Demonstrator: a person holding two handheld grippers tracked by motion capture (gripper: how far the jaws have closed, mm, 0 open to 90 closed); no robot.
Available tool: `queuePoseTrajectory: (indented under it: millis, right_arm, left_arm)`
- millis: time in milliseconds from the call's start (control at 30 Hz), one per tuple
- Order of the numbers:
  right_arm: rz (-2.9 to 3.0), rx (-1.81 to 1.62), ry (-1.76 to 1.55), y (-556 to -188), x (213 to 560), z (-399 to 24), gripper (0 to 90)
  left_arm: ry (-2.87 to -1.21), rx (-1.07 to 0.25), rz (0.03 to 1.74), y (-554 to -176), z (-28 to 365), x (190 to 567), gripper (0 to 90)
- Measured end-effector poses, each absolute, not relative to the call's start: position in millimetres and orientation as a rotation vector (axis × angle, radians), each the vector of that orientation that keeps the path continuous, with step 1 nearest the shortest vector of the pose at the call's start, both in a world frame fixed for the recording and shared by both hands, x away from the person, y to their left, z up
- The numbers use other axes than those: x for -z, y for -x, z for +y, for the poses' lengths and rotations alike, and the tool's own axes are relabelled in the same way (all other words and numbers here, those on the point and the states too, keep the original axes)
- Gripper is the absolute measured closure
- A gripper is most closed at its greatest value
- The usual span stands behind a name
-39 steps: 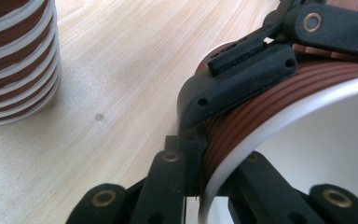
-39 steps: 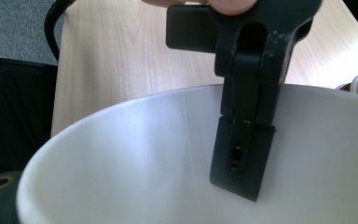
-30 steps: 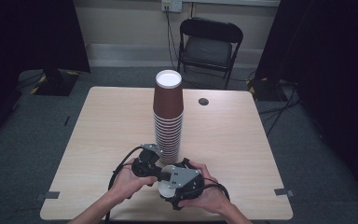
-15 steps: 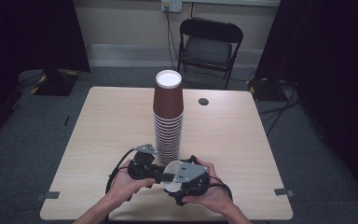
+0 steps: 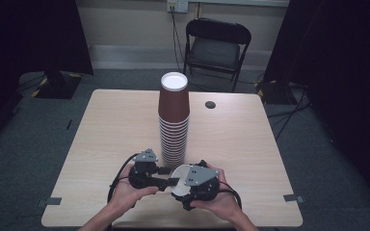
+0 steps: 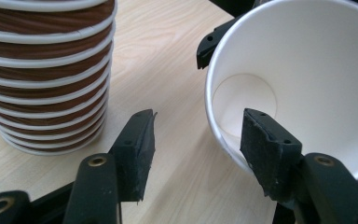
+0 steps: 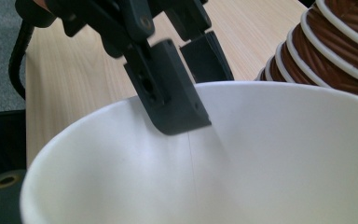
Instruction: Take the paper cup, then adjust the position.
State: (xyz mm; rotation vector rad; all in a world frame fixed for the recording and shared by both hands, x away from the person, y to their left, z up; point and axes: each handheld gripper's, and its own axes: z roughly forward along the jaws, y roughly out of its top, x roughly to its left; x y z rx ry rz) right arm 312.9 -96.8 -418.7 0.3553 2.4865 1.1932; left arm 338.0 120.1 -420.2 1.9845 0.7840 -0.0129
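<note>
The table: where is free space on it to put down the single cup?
Bare table lies left of the cup stack, out to the left edge, and right of it, past the small dark disc. The near middle is crowded: both grippers, left and right, meet around the loose cup.

Right gripper (image 5: 180, 185) jaws hidden behind cup (image 7: 242, 163), grip unclear — cup stack (image 6: 46, 70) top cut off, left gripper view

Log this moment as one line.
left gripper: open, one finger inside loose cup rim | right gripper: holds the cup, grip hidden | cup stack: upright on table
</note>
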Motion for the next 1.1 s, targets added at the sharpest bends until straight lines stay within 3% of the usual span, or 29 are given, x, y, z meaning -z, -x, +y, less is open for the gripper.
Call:
queuePoseTrajectory:
  millis: [700, 1100]
  right_arm:
    - [2.428, -1.23, -0.61, -334.8, 424.7, -132.6, 8.7]
    - [2.289, -1.384, -0.876, -361.1, 415.8, -170.1, 8.8]
  left_arm:
    - [-1.868, -0.128, 0.785, -337.9, 145.3, 421.2, 29.2]
    - [-1.907, -0.344, 0.784, -328.3, 167.0, 429.1, 21.2]
